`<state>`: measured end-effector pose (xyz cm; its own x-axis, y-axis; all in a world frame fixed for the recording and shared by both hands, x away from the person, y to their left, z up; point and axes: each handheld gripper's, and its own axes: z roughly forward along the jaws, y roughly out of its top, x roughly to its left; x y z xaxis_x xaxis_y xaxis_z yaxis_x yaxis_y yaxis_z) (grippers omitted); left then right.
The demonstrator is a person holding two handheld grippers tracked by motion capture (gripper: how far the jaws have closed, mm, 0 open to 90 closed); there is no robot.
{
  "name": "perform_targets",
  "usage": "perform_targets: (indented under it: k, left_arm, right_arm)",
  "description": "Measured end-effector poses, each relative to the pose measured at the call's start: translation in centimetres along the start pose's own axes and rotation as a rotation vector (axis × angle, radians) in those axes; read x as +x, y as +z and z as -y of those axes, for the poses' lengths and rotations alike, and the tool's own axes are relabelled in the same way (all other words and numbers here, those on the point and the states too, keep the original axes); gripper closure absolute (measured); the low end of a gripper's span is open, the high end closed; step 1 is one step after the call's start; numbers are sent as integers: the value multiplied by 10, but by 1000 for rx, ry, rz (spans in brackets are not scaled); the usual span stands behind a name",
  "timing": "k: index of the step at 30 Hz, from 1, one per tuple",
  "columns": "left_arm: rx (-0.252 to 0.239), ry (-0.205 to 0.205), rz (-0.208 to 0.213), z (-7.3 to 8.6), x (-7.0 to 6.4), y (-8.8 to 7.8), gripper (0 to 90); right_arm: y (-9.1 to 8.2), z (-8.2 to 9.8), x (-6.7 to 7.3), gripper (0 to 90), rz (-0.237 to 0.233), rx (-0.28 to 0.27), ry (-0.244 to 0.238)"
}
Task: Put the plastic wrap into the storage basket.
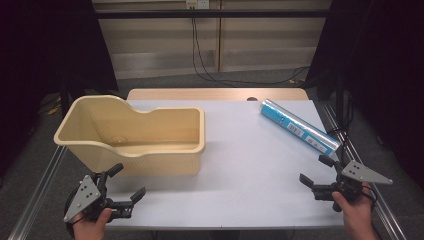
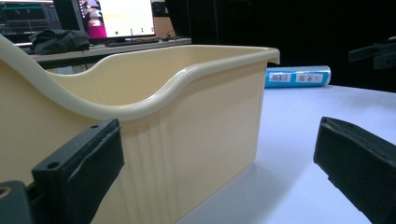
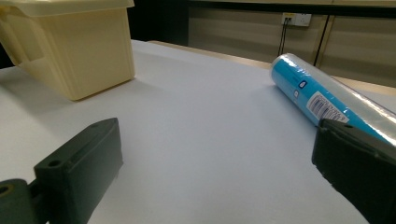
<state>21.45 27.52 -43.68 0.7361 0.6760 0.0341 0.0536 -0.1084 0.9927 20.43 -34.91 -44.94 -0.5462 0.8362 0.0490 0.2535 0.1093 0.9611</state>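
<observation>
The blue roll (image 1: 299,125) lies on its side on the white tabletop (image 1: 250,170), at the far right part, near the right edge. It rests at a slant, and its near end points toward the right tongs (image 1: 316,173). These tongs stand wide, with nothing between the jaws, and they are near the roll's end but apart from it. In the right gripper view the roll (image 3: 322,100) is cut off by the picture's edge and partly hidden behind the right jaw, so its near end cannot be seen there. The label on it is too small to read.

The left tongs (image 1: 129,182) are also wide and hold nothing. They are just in front of the cream bin (image 1: 150,150), which stands on the left part of the tabletop. In the left gripper view the bin (image 2: 196,121) is very close and its left side runs out of the picture. Whether one jaw touches the bin wall is hard to say; it seems to be just apart. The roll (image 2: 298,76) shows far behind the bin's corner, and its left end is hidden by that corner. The bin's floor looks bare, though its near inside wall is not visible.
</observation>
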Motion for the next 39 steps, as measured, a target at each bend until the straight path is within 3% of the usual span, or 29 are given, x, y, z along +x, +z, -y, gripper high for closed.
perform_targets:
  k: [8,12,17,22,24,28,32,39]
  left_arm:
    - [10,6,2,0,-1,1,15]
    - [9,3,-2,0,-1,1,16]
    - [14,6,-2,1,-1,0,16]
    - [21,10,-3,1,-1,0,16]
    - [21,9,-3,1,-2,0,16]
    - [27,10,5,1,-2,1,17]
    - [27,10,6,1,-2,1,16]
    - [27,9,4,1,-4,0,16]
  right_arm:
    - [21,-22,-8,11,12,85,-94]
    - [31,-31,-17,15,26,121,-83]
    - [49,-46,-37,19,79,206,-65]
    - [62,-56,-41,19,117,264,-76]
    - [74,-62,-40,21,139,315,-102]
    - [89,-68,-44,28,154,368,-104]
    - [99,-72,-52,28,164,400,-76]
    - [121,-74,-69,33,177,507,-68]
